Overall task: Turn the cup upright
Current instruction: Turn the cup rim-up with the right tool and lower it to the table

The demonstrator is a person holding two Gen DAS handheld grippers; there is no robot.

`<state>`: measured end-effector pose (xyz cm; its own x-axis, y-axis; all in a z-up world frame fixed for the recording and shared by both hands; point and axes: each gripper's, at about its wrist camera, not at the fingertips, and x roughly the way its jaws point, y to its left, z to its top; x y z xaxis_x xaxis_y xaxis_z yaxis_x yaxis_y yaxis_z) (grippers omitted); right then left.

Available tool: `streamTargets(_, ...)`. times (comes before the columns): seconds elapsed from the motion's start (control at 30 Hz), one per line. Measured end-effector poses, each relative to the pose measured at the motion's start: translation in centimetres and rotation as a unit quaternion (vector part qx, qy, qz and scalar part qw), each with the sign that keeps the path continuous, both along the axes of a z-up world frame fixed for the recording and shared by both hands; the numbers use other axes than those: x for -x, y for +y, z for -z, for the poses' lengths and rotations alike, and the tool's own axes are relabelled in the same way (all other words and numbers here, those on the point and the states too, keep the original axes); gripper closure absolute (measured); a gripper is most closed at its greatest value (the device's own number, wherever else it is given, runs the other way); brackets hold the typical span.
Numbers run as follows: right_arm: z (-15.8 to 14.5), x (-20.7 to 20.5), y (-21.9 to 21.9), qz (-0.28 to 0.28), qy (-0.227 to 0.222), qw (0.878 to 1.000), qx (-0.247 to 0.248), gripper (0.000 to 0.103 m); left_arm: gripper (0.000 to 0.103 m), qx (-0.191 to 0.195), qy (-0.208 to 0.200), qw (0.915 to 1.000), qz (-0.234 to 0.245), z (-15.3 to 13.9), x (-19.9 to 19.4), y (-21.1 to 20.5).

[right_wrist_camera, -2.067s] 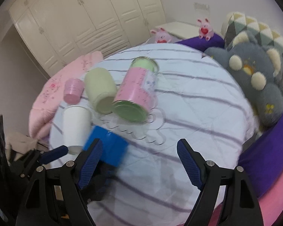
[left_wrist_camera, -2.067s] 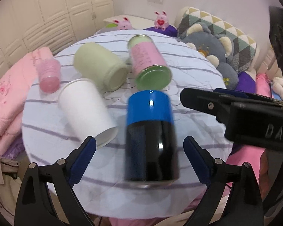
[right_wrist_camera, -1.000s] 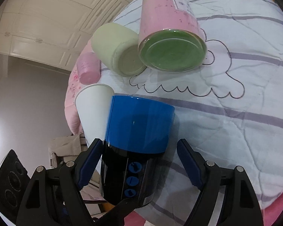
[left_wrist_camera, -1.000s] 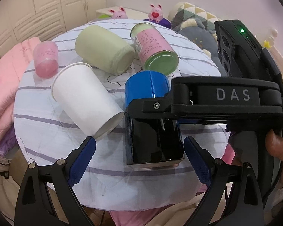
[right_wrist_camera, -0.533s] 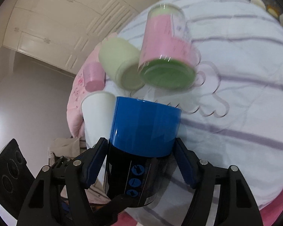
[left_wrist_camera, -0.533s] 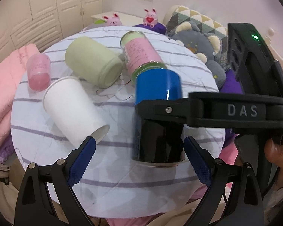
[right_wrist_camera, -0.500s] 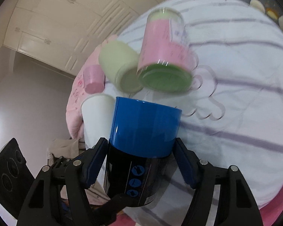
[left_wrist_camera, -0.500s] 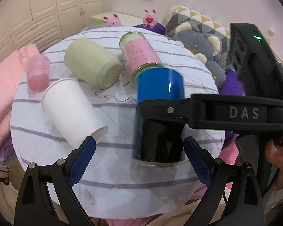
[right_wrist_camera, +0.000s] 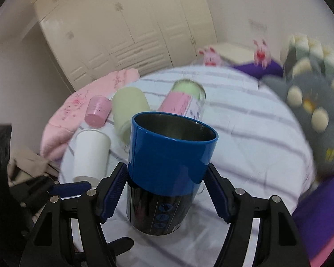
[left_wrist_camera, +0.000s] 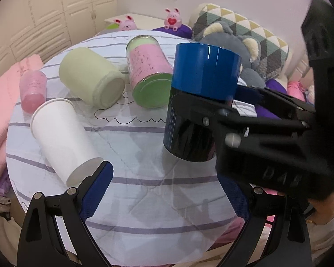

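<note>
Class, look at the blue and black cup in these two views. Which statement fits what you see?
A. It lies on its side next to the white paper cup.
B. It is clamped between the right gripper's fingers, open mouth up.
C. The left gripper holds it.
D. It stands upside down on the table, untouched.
B: the right gripper has its blue pads pressed on both sides of the blue and black cup, whose open mouth faces up, while the left gripper holds nothing.
</note>
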<state>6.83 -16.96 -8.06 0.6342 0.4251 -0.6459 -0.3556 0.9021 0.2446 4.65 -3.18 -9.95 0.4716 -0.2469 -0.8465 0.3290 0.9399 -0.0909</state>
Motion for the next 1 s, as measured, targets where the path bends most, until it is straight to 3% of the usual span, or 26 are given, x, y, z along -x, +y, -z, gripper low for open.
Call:
streamTargets(0.3,0.3,1.1,-0.1,-0.044,-0.036,0.998,0.023,0.032,0.007,-0.036,-0.021,0.9991,0.0,1.3,-0.2,-1.8)
streamTargets(0.47,0.2,1.7,-0.2,-0.066,-0.049,0.996,0.032,0.032,0.007,-0.029,-0.047,0.9984,0.005,1.5,0.0,-2.5)
streamTargets(0.67,0.2,2.0,-0.1,-0.084,-0.055,0.994,0.04,0.031,0.006,-0.045,-0.09,0.9948,0.009,1.2,0.2,-3.1)
streamTargets(0.83,-0.1,2.3,-0.4,-0.094,-0.051,0.993,0.041,0.031,0.003,-0.051,-0.096,0.994,0.009,1.2,0.2,-3.4)
streamTargets(0.9,-0.5,2.6,-0.6,-0.092,-0.057,0.993,0.039,0.021,0.002,-0.048,-0.101,0.9937,0.007,1.0,0.3,-3.3)
streamTargets(1.0,-0.9,2.9,-0.9,-0.095,-0.058,0.993,0.032,0.021,0.001,-0.045,-0.108,0.9931,0.004,0.7,0.4,-3.1)
